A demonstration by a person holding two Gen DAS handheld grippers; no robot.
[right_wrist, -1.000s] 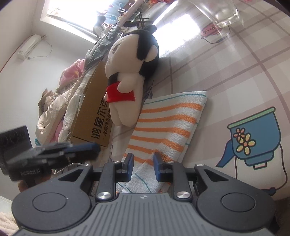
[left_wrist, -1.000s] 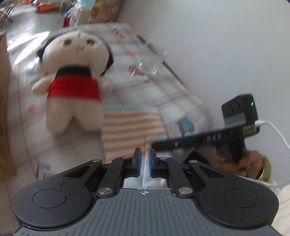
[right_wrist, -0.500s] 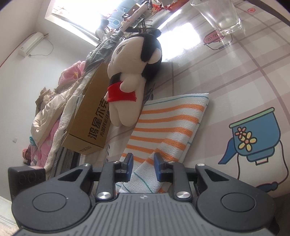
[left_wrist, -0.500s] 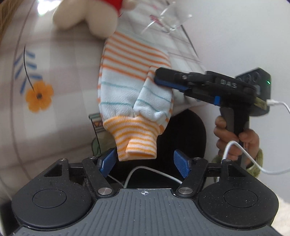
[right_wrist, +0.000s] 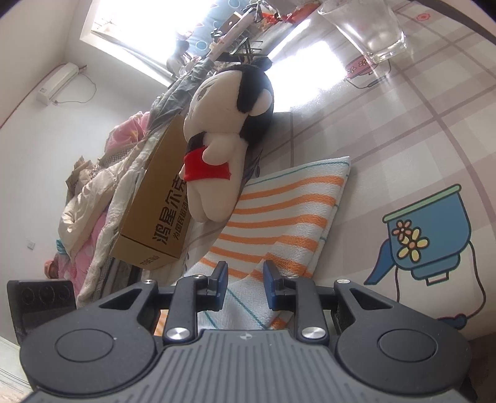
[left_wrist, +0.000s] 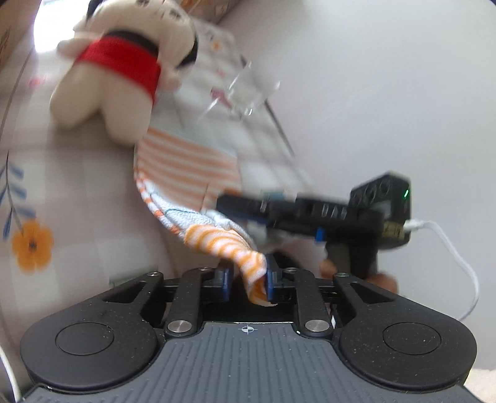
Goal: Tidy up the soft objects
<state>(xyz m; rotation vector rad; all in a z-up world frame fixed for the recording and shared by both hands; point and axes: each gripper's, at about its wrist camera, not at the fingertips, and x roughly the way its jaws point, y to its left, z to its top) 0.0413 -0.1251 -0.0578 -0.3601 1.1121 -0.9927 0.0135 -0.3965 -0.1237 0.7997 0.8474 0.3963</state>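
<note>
An orange-and-white striped garment (left_wrist: 189, 173) lies on the patterned tablecloth (left_wrist: 77, 198), its far end under a plush doll (left_wrist: 117, 71) in a red top. My left gripper (left_wrist: 248, 280) holds the garment's striped cuff (left_wrist: 245, 260) between its blue pads, pulled toward me. In the right wrist view the garment (right_wrist: 288, 210) lies flat in front of my right gripper (right_wrist: 244, 283), whose pads sit around its near edge with a gap. The doll (right_wrist: 223, 148) stands beyond it. The right gripper's body (left_wrist: 310, 214) shows in the left wrist view beside the garment.
A clear glass (right_wrist: 369, 28) stands at the far right of the table, also blurred in the left wrist view (left_wrist: 248, 93). A cardboard box (right_wrist: 155, 217) stands behind the doll, with piled clothes (right_wrist: 93, 198) beyond. A white wall (left_wrist: 387, 93) runs along the table's right side.
My left gripper went from open below the hanging cuff to closed on it, pulling it up. The right gripper has stayed at the garment's edge, jaws slightly apart.
</note>
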